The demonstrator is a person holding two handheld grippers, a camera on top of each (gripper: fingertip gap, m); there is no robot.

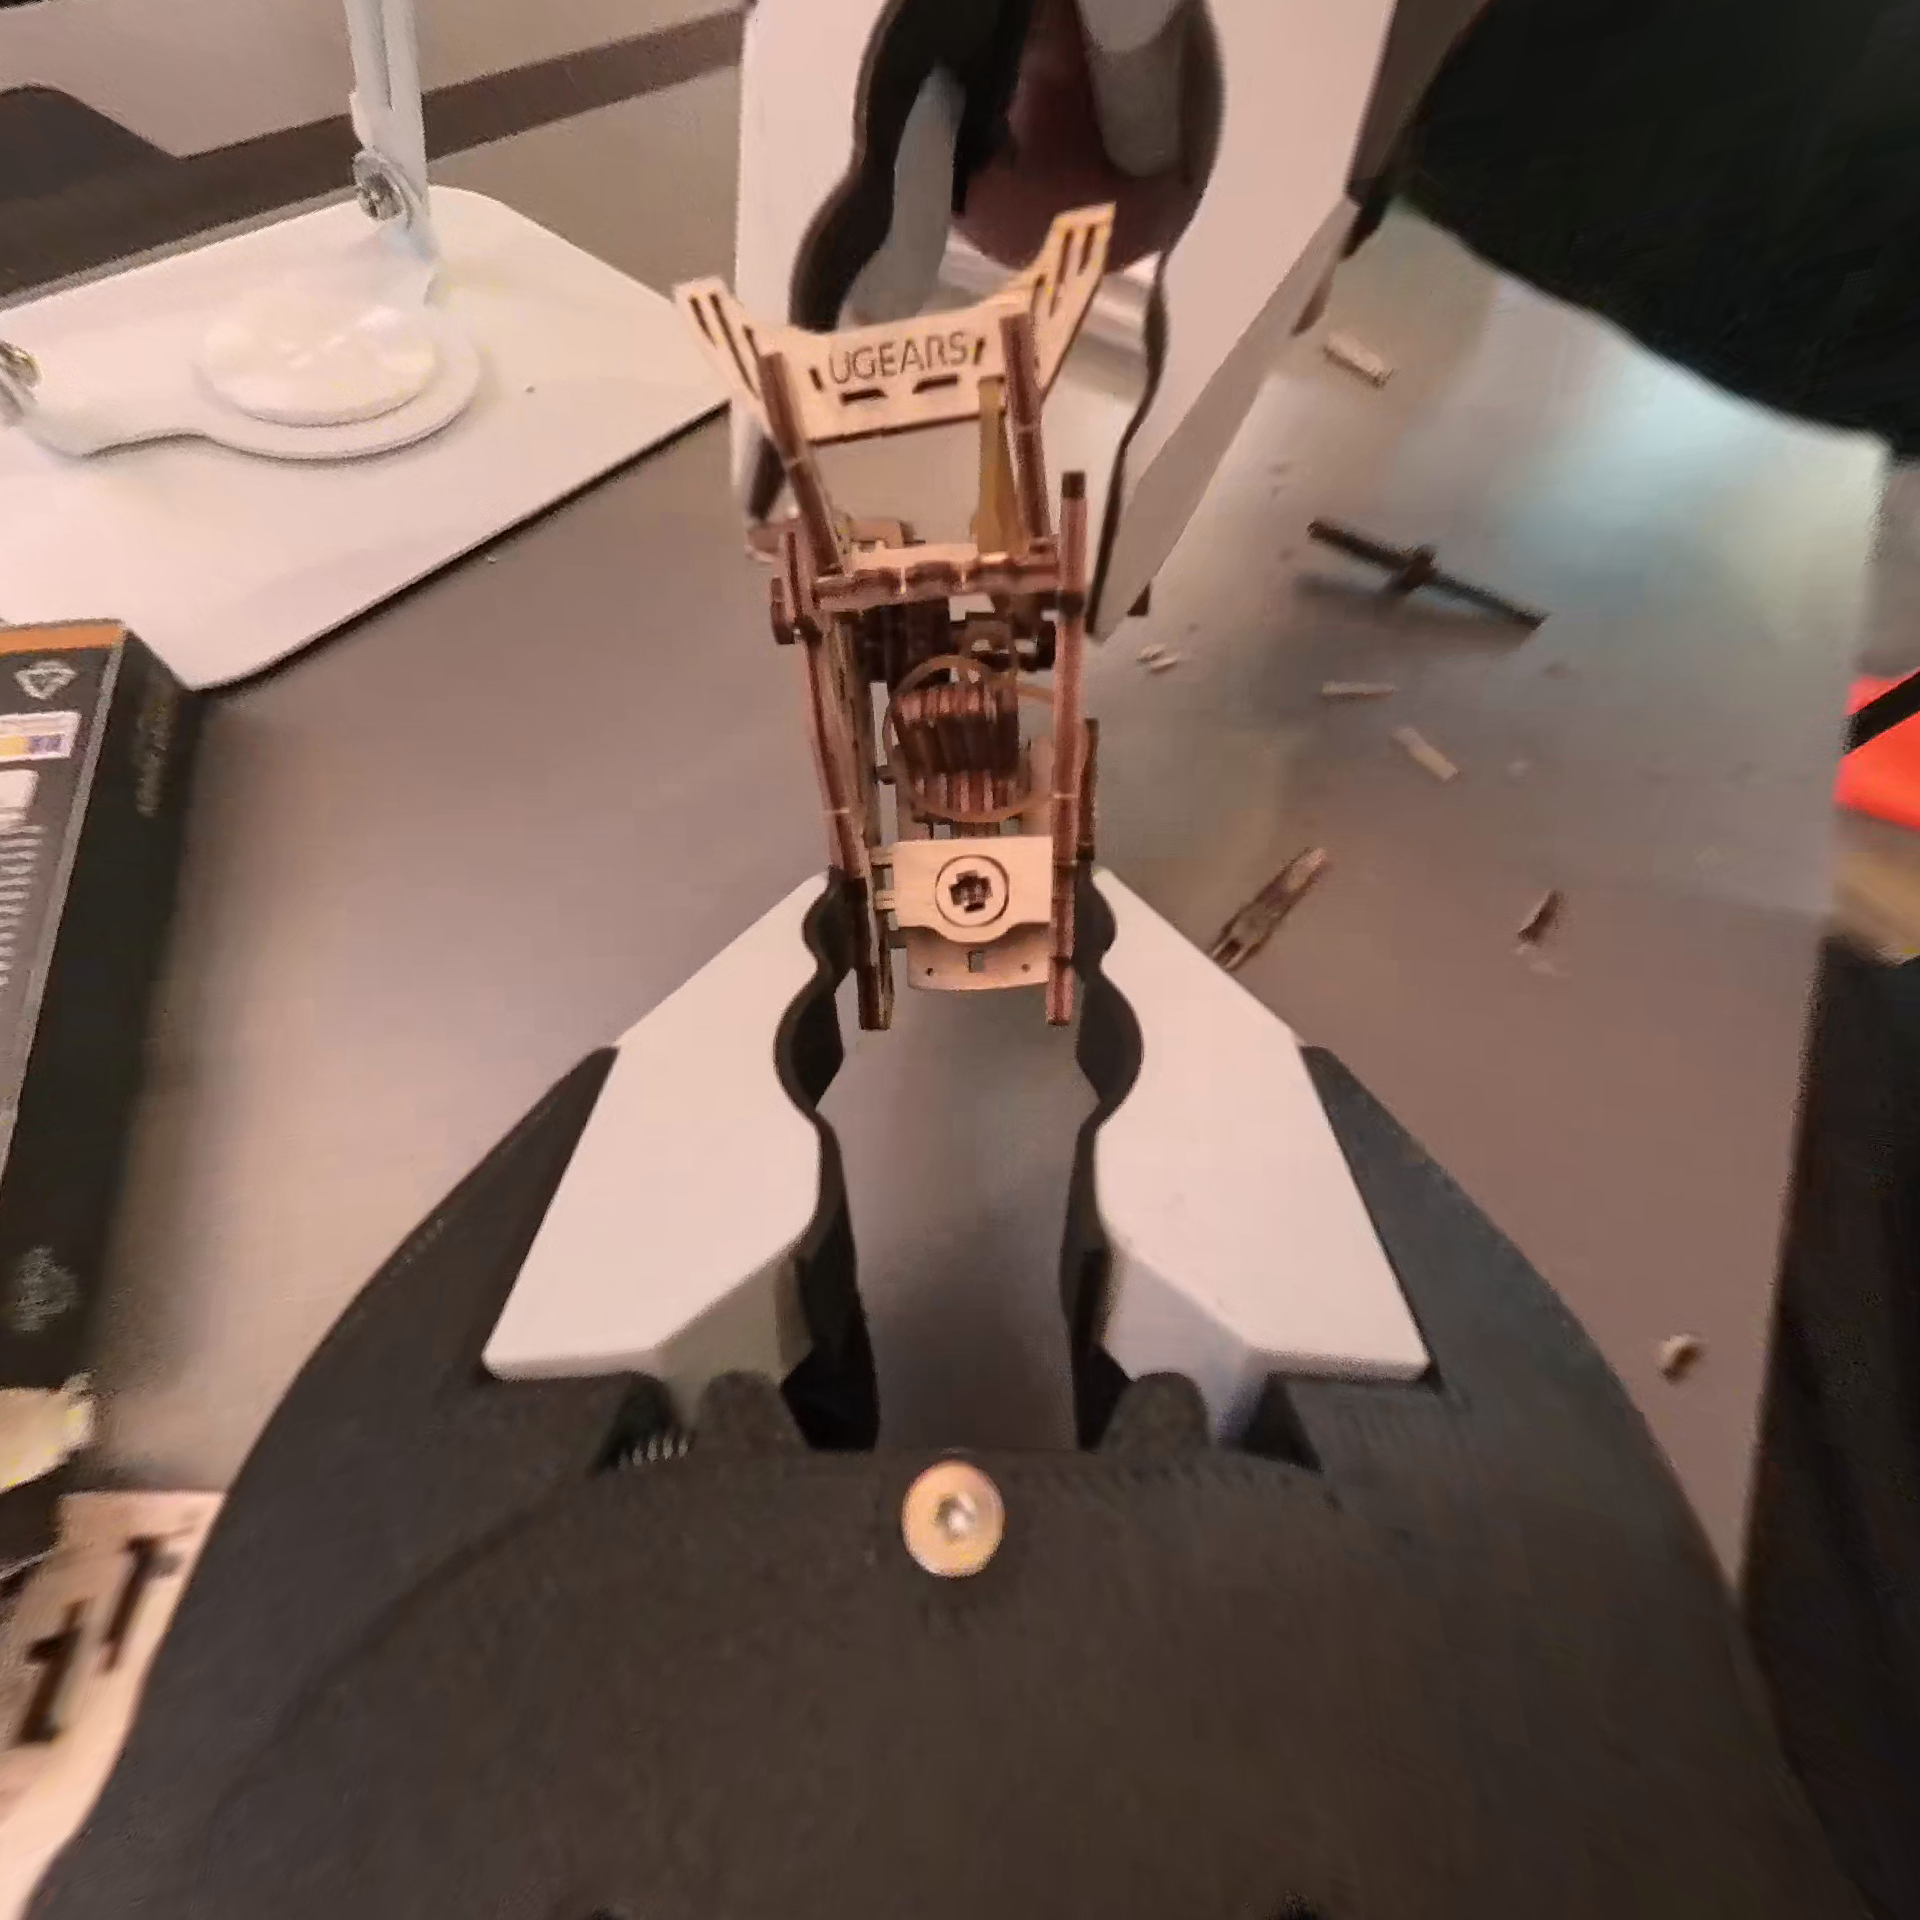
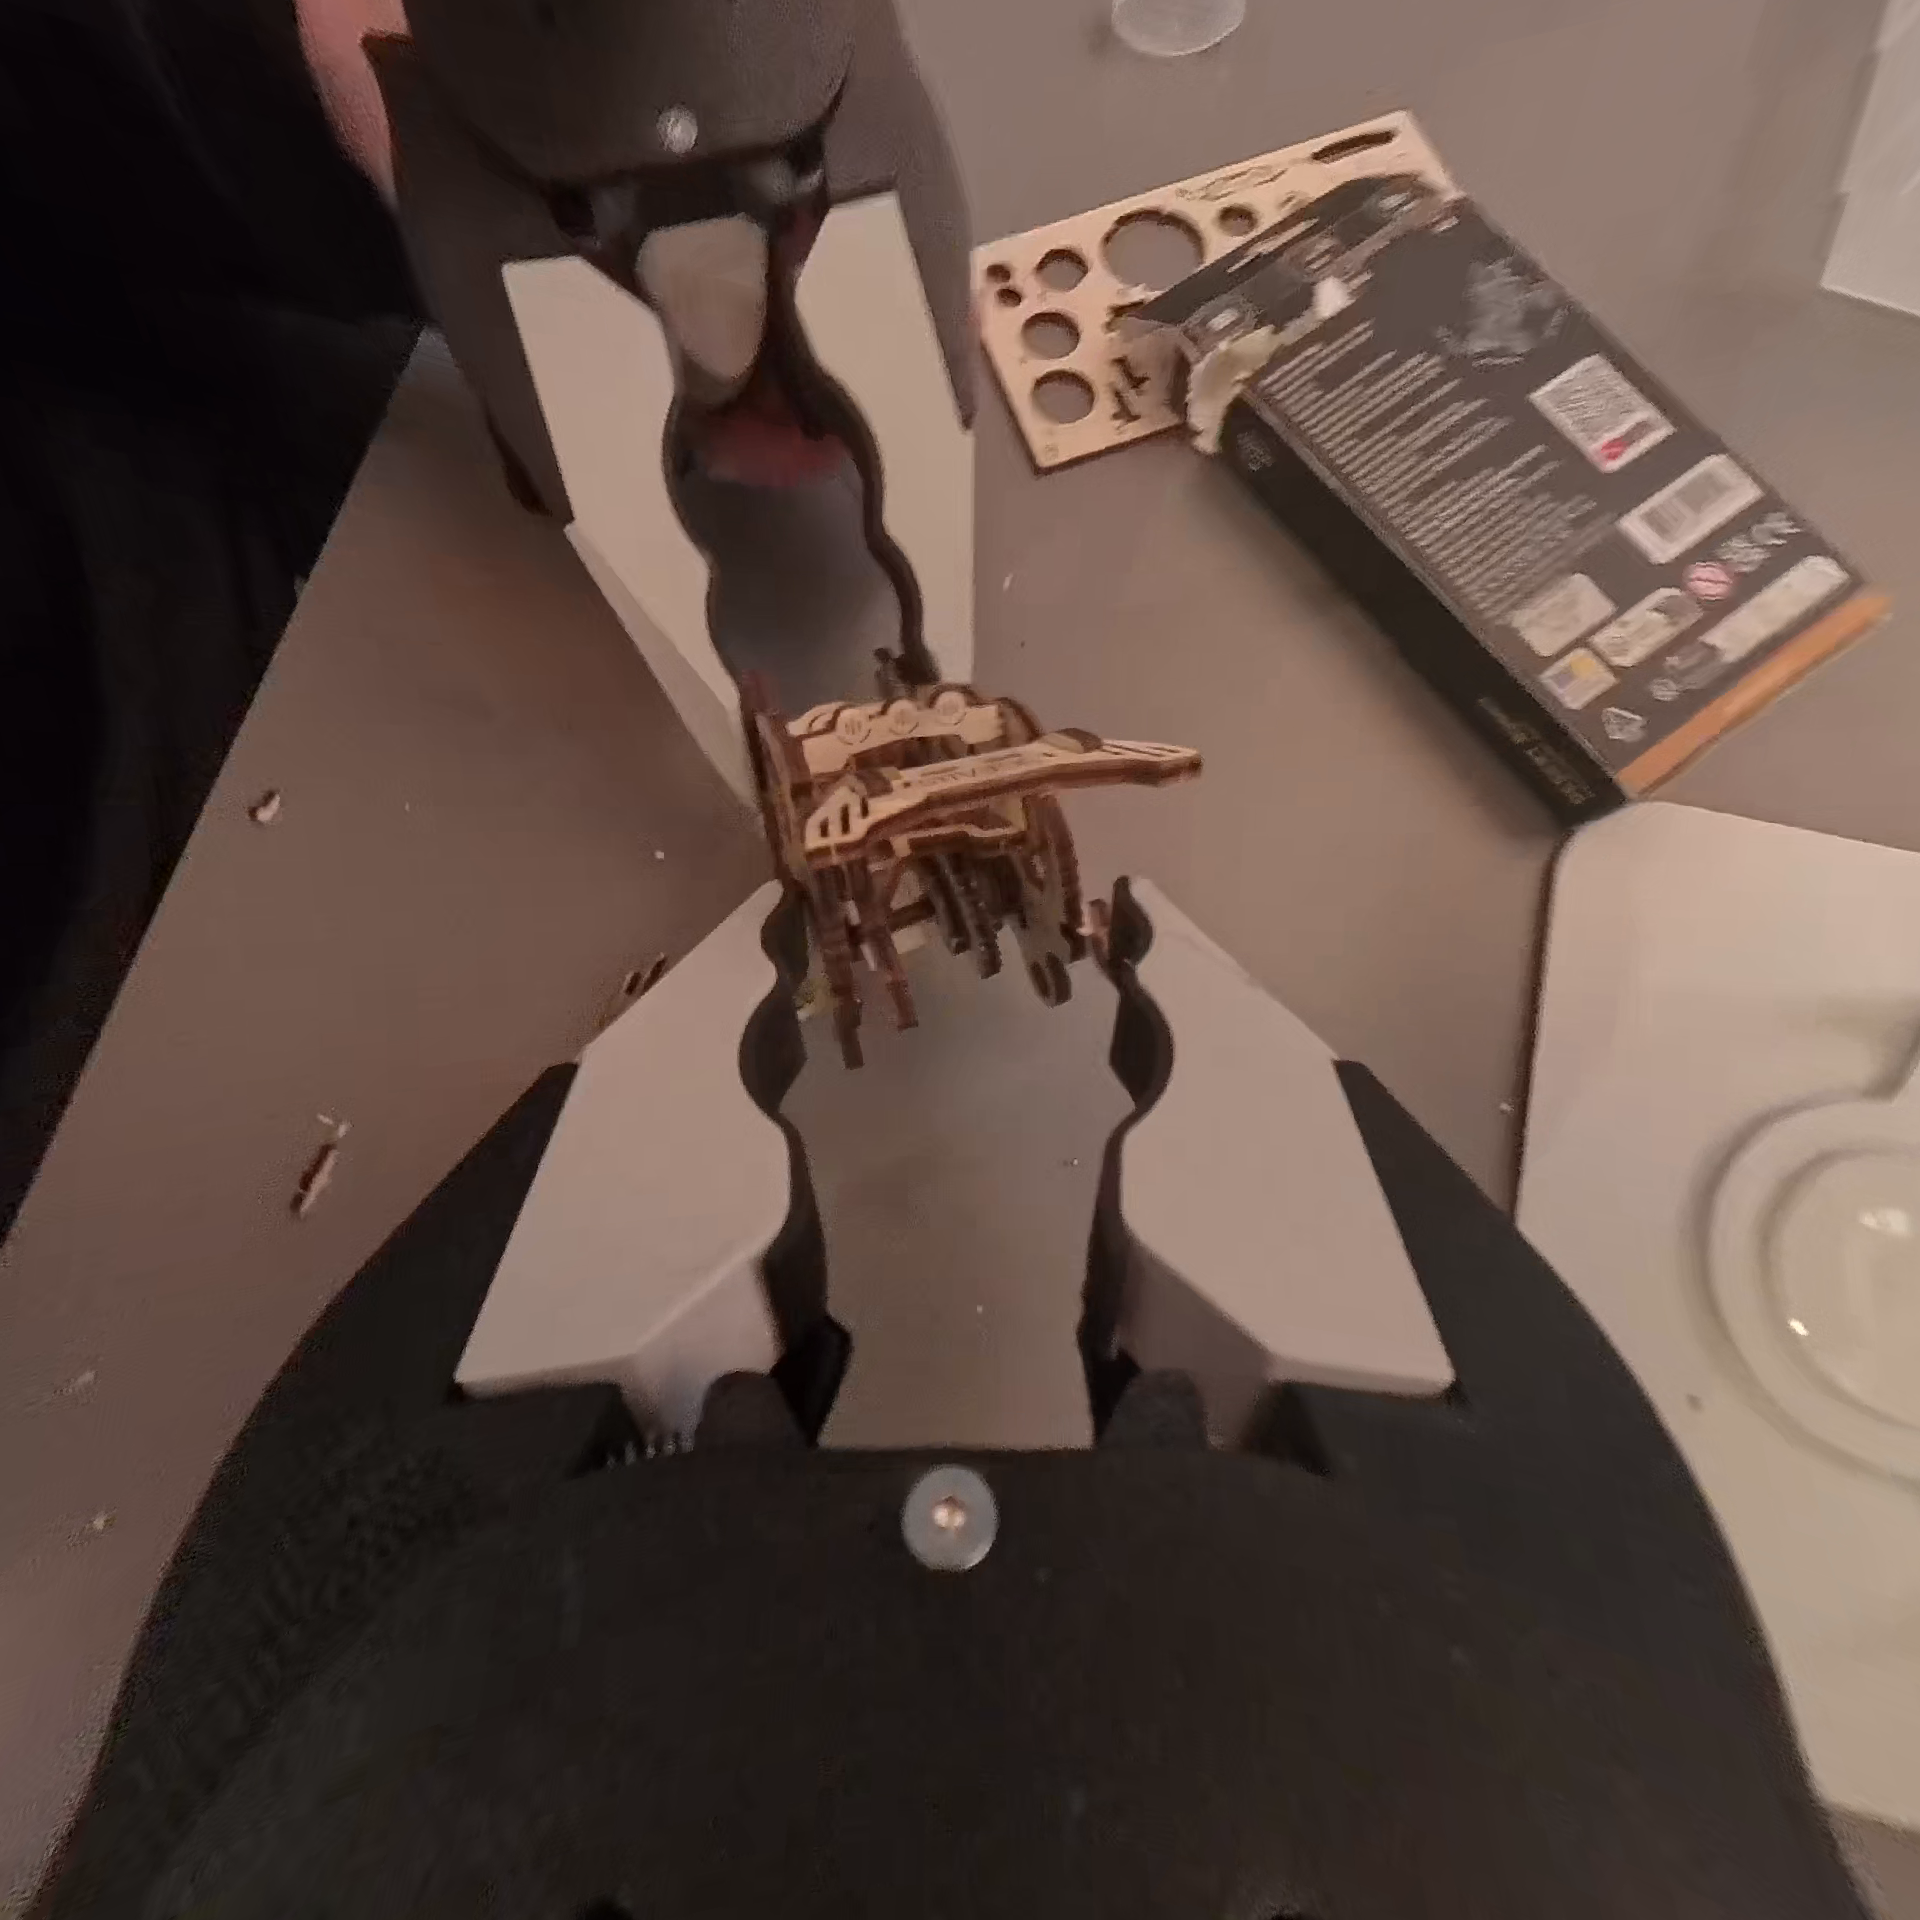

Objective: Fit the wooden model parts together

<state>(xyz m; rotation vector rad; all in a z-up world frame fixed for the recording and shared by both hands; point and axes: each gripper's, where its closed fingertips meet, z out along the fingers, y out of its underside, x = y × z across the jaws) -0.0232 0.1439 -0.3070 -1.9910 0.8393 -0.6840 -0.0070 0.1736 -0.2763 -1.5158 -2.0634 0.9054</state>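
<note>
Wood, thin and laser-cut, makes up the small model [image 1: 951,665], which sits at the centre of the left wrist view with its near end pinched between the left tongs [image 1: 961,935]; both pads press its side rails. At 12 o'clock the right tongs [image 1: 997,260] reach in from above, and whether they touch the far end cannot be told. Squeezing harder could snap those slim rails. Loose wooden bits [image 1: 1423,753] lie at 3 o'clock on the grey surface [image 1: 468,831]. Lettering is cut into the model's top plate, and a dark box [image 1: 62,935] at 9 o'clock bears print.

From the right wrist view, the right tongs [image 2: 951,935] close on the model [image 2: 935,821]; the left pad touches, while the right pad seems to meet only a small peg, so a twist between the two grips could pull joints apart. A printed box [image 2: 1538,499] and a punched sheet [image 2: 1091,312] lie at 1 o'clock.
</note>
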